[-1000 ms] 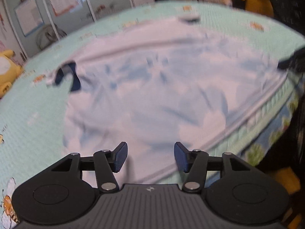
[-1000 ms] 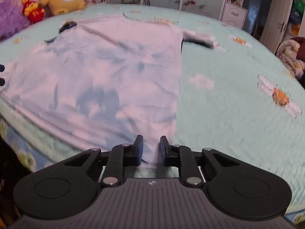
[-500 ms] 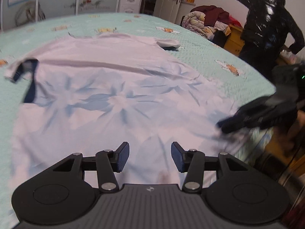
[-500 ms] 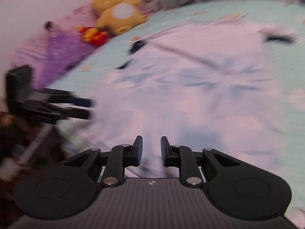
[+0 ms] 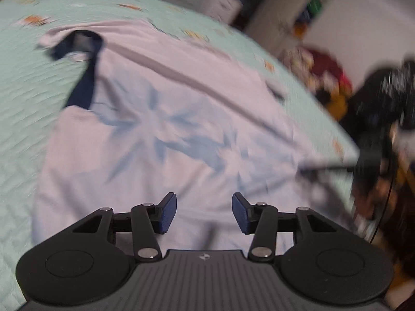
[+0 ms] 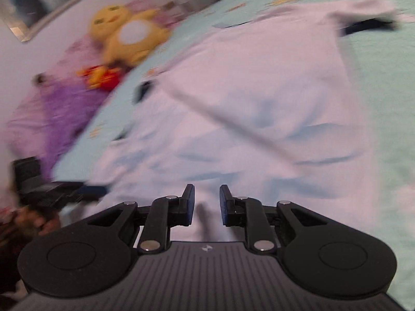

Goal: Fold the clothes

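where blurred, shirt (image 5: 181, 134) unlabelled

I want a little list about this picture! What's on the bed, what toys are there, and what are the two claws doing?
surface: bed with a mint green bedspread
clothing: white T-shirt with pale blue splashes, spread flat, not yet folded
shirt trim: dark blue sleeve cuff
toys: yellow plush toy and a small red plush at the bed's far edge
left claw: jaws apart above the shirt, nothing between them
right claw: jaws narrowly apart over the shirt, no cloth pinched
picture sharpness: blurry
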### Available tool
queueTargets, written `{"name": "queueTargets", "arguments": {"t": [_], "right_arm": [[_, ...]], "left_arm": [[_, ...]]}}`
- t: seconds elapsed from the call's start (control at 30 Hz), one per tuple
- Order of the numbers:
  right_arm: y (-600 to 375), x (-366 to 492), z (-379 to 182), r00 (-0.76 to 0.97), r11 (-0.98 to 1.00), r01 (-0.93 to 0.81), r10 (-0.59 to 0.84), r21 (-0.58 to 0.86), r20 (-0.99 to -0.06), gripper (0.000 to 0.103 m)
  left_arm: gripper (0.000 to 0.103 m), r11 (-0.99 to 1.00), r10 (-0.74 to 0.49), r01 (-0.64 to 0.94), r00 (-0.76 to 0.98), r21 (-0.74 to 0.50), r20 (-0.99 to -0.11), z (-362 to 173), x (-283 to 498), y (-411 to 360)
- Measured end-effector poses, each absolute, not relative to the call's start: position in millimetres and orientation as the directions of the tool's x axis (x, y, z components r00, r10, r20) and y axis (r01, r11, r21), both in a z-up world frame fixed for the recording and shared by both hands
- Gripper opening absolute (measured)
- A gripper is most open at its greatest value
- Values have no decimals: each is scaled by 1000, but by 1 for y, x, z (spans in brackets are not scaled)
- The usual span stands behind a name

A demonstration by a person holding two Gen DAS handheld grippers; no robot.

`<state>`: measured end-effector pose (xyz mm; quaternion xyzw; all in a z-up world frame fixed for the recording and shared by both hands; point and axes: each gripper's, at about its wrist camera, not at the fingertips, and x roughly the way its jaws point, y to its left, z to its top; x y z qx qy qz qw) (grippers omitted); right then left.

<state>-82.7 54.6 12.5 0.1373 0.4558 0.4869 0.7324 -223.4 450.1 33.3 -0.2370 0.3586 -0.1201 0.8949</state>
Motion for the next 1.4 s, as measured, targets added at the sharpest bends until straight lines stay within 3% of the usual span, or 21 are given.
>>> {"name": "queueTargets", "arguments": {"t": [0.07, 0.1, 0.13, 0.17, 0.23, 0.33, 0.43, 0.5, 0.57, 0.67, 0.7, 0.73, 0.77, 0.9, 1.1, 1.17, 1.2, 1.23, 1.27, 1.3, 1.4], "right_arm": [[69, -91, 5, 68, 465, -618, 835, 634, -546, 21], [77, -95, 2, 50, 457, -632, 830, 626, -555, 14], [71, -90, -1, 86, 482, -604, 831, 634, -550, 8], [64, -83, -3, 129, 512, -567, 829, 646, -544, 2], [47, -72, -5, 236, 575, -493, 810, 652, -536, 2], [48, -79, 4, 255, 576, -509, 811, 639, -527, 11], [59, -95, 11, 209, 529, -541, 838, 654, -505, 16], [72, -109, 13, 168, 493, -558, 855, 667, -491, 16], [82, -119, 13, 151, 482, -551, 860, 681, -487, 18], [100, -131, 10, 124, 458, -543, 873, 704, -472, 21], [104, -134, 9, 109, 443, -539, 880, 716, -463, 22], [111, -135, 8, 96, 437, -540, 881, 719, -463, 22], [119, -137, 6, 84, 440, -545, 875, 713, -476, 23], [139, -147, 7, 53, 433, -577, 866, 692, -498, 25], [137, -148, 8, 77, 450, -564, 864, 693, -498, 30], [137, -150, 10, 86, 457, -571, 859, 682, -504, 30], [137, -151, 12, 91, 460, -572, 858, 679, -505, 31], [140, -152, 11, 94, 461, -570, 859, 680, -504, 31], [142, -152, 12, 93, 460, -568, 860, 682, -502, 32], [143, -152, 12, 91, 459, -566, 861, 685, -501, 32], [151, -151, 17, 102, 464, -577, 858, 672, -504, 32]], "left_arm": [[49, 869, -332, -23, 713, -494, -617, 25, -224, 462], [29, 889, -288, -50, 713, -456, -639, 23, -225, 466], [20, 893, -255, -77, 725, -443, -640, 23, -228, 472], [18, 893, -224, -105, 737, -437, -637, 24, -231, 479], [18, 895, -144, -176, 758, -411, -637, 26, -239, 493], [17, 892, -87, -222, 770, -393, -632, 33, -246, 502], [23, 919, -75, -179, 796, -351, -601, 47, -251, 493], [49, 952, -17, -165, 813, -259, -581, 56, -250, 478], [66, 974, 57, -170, 827, -153, -559, 59, -246, 466], [71, 982, 121, -182, 807, -49, -578, 50, -230, 458], [64, 986, 113, -165, 785, -30, -609, 43, -224, 459], [49, 989, 105, -147, 761, -12, -640, 35, -218, 460], [13, 988, 116, -157, 751, -5, -651, 30, -218, 464], [2, 973, 152, -230, 740, -34, -655, 32, -228, 485], [3, 953, 81, -248, 761, -174, -643, 36, -238, 500], [9, 948, 70, -247, 773, -199, -631, 41, -238, 495], [27, 950, 73, -245, 778, -195, -624, 44, -238, 493], [39, 953, 85, -243, 784, -179, -615, 47, -237, 489], [61, 958, 103, -240, 794, -154, -599, 49, -236, 486], [69, 963, 121, -238, 805, -128, -581, 51, -235, 483], [64, 980, 129, -191, 809, -49, -574, 48, -223, 474]]}}
